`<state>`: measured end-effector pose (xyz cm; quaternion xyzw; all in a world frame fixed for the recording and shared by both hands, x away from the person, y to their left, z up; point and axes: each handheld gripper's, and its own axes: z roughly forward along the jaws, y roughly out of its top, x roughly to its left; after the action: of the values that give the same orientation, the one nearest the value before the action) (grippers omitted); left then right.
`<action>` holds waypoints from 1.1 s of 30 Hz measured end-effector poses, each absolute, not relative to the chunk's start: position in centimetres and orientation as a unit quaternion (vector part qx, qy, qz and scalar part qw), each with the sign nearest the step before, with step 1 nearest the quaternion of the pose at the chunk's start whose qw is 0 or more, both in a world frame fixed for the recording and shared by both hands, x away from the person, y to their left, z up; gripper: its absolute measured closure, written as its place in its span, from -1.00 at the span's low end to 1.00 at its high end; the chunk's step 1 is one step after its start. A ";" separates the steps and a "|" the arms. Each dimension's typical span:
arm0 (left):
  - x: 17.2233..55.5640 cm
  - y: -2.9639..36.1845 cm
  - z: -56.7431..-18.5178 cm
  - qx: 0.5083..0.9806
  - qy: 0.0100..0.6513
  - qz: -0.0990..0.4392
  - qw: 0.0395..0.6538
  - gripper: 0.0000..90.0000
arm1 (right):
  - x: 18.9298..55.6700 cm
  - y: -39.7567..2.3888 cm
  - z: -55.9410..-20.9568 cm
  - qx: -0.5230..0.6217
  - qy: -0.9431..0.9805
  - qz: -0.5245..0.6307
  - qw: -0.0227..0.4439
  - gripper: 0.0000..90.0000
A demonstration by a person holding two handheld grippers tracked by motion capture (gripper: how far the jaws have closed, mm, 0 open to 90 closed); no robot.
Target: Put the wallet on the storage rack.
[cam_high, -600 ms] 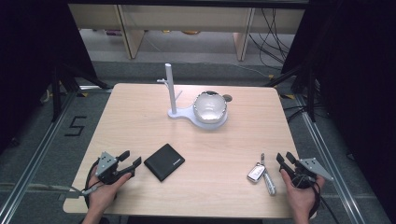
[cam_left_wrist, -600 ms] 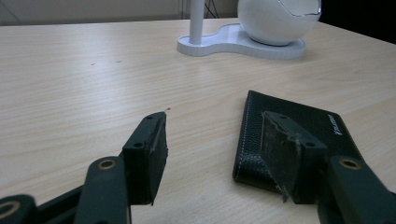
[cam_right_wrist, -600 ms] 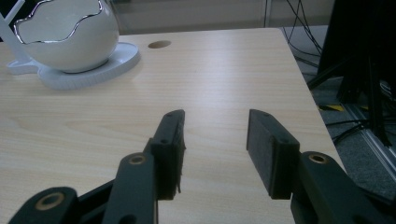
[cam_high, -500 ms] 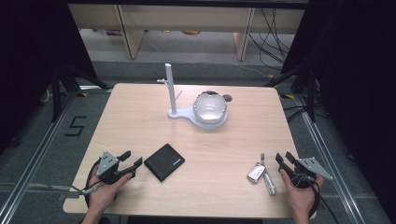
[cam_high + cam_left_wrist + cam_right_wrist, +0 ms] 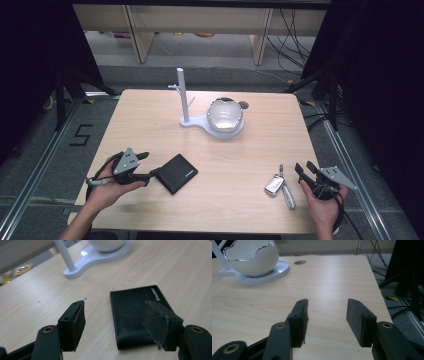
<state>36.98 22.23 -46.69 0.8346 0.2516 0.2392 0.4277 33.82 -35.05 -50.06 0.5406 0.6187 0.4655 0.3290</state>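
black grained leather, that is the wallet [image 5: 136,315] lying flat on the pale wood table [image 5: 150,130], just ahead of my left tongs [image 5: 146,166]. in the left gripper view a small line of silver lettering runs along the wallet's far corner, too blurred for me to read. on the floor to the left of the table a dark "5" [image 5: 82,135] is marked, plain in the high view.

my left tongs stand apart, nothing between the pads; one pad hangs over the wallet's near right part in the left gripper view, the other over bare wood to its left, and i cannot tell whether either touches the leather. my right tongs [image 5: 306,168] stand apart too, with only bare wood between them in the right gripper view, near the table's right edge.

a silver key fob with its key [image 5: 279,185] lies just left of my right tongs, close to the near edge. the white stand with its upright post [image 5: 182,97] and the glossy egg-shaped bowl [image 5: 225,115] sit toward the far middle, well apart from the wallet. between wallet and keys the wood is open, and so is the wide stretch between the wallet and the stand. a round hole [image 5: 300,262] shows in the tabletop beyond the bowl.
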 end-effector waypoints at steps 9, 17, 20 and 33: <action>37.2 20.1 -47.2 0.930 0.107 0.178 0.305 -0.26 | 34.1 -34.8 -50.1 0.540 0.627 0.462 0.320 0.16; 37.2 18.3 -47.7 0.944 0.064 0.165 0.277 -0.27 | 34.2 -34.6 -50.1 0.535 0.627 0.469 0.319 0.16; 37.3 18.0 -47.9 0.949 0.055 0.160 0.266 -0.27 | 34.1 -34.6 -50.1 0.542 0.622 0.467 0.319 0.16; 37.8 17.4 -48.3 0.958 0.038 0.145 0.246 -0.29 | 34.1 -34.4 -50.1 0.547 0.618 0.475 0.304 0.15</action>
<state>37.77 17.38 -48.31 0.9576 0.0380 0.1452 0.2461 34.07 -34.40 -50.12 0.5473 0.6184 0.4752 0.3037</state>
